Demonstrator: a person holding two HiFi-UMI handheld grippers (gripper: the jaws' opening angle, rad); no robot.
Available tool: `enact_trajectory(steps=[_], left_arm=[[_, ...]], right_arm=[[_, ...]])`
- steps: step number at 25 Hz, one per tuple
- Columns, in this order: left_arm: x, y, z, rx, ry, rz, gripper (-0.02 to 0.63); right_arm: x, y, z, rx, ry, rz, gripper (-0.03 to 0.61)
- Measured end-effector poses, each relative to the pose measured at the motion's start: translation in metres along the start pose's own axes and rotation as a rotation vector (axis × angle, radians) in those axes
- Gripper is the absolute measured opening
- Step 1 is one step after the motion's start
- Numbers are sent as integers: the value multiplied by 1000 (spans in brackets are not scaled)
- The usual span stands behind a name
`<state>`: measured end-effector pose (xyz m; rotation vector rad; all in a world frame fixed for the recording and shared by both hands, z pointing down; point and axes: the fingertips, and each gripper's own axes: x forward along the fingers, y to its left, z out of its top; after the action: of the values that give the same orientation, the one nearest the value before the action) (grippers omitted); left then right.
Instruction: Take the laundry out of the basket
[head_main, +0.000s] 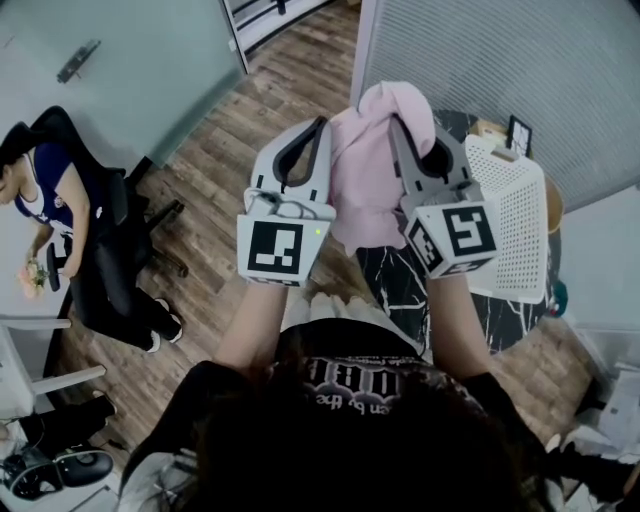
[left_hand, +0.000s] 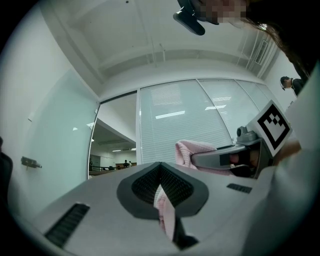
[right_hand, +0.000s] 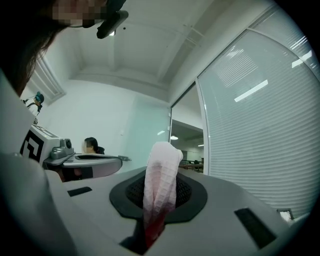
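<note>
A pink cloth (head_main: 368, 170) hangs between my two grippers, held up in front of me. My left gripper (head_main: 322, 130) is shut on its left edge, and a strip of the pink cloth (left_hand: 166, 210) shows pinched between its jaws. My right gripper (head_main: 398, 128) is shut on the right edge, where a fold of the pink cloth (right_hand: 160, 190) sticks up between its jaws. The white perforated laundry basket (head_main: 515, 215) stands below to the right on a dark marbled table (head_main: 400, 285). From the left gripper view the right gripper (left_hand: 235, 159) appears with cloth beside it.
A person sits on a black office chair (head_main: 110, 260) at a desk to the left. Wooden floor (head_main: 230, 150) lies below. A glass partition with blinds (head_main: 500, 60) runs behind the basket. A glass wall (head_main: 120, 70) stands at the left.
</note>
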<state>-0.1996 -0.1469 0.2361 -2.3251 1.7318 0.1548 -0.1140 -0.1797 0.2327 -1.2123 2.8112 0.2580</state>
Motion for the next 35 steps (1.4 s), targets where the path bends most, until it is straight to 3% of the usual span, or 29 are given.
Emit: enact_trajectory(steps=[23, 35], left_arm=[[-38, -3, -41, -32, 76, 21, 0], [-46, -1, -55, -30, 109, 34, 0]], right_arm=[[-23, 38, -72, 75, 103, 35, 55], [-22, 51, -88, 92, 114, 64, 55]])
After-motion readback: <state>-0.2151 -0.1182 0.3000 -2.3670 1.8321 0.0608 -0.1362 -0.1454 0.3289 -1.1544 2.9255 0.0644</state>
